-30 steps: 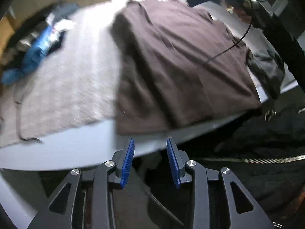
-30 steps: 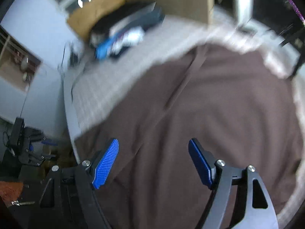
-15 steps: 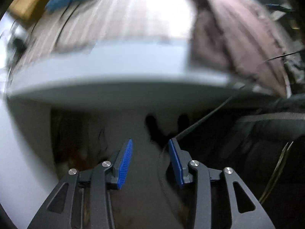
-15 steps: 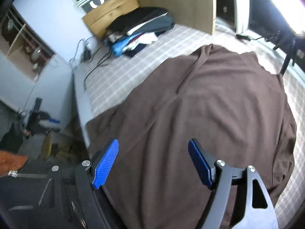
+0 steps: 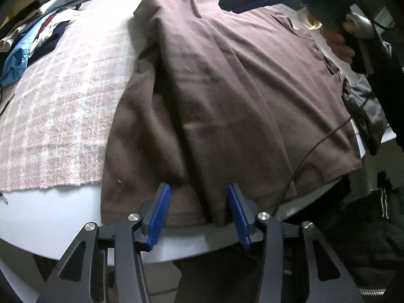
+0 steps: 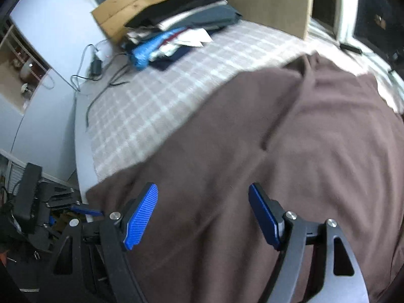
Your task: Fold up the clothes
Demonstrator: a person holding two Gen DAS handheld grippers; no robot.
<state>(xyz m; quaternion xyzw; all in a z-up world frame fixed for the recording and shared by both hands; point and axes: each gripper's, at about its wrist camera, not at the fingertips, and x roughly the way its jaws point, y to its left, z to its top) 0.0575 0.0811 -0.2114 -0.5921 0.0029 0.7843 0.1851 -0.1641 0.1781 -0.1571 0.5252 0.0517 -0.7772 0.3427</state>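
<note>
A brown garment (image 5: pixel 227 88) lies spread on the table, its near hem hanging at the white table edge (image 5: pixel 50 214). My left gripper (image 5: pixel 198 189) sits at that hem. Its jaws are closing, with a raised fold of the hem between the blue pads (image 5: pixel 159 214), which do not press on it. In the right wrist view, my right gripper (image 6: pixel 202 189) hovers open over the brown garment (image 6: pixel 303 164), nothing pinched. A person's hand (image 5: pixel 338 43) holds the right gripper's black body at the far right of the left wrist view.
A pink-and-white checked blanket (image 5: pixel 63 101) covers the table left of the garment. A pile of folded clothes (image 6: pixel 181 25) sits at the far corner, with cables (image 6: pixel 101 75) beside it. A black cable (image 5: pixel 315 146) crosses the garment's right side. A grey garment (image 5: pixel 366 108) lies at the right edge.
The left gripper dipped below the table edge, then came back up close to the brown garment's hem. The right gripper has shifted lower over the garment; its jaws stay wide.
</note>
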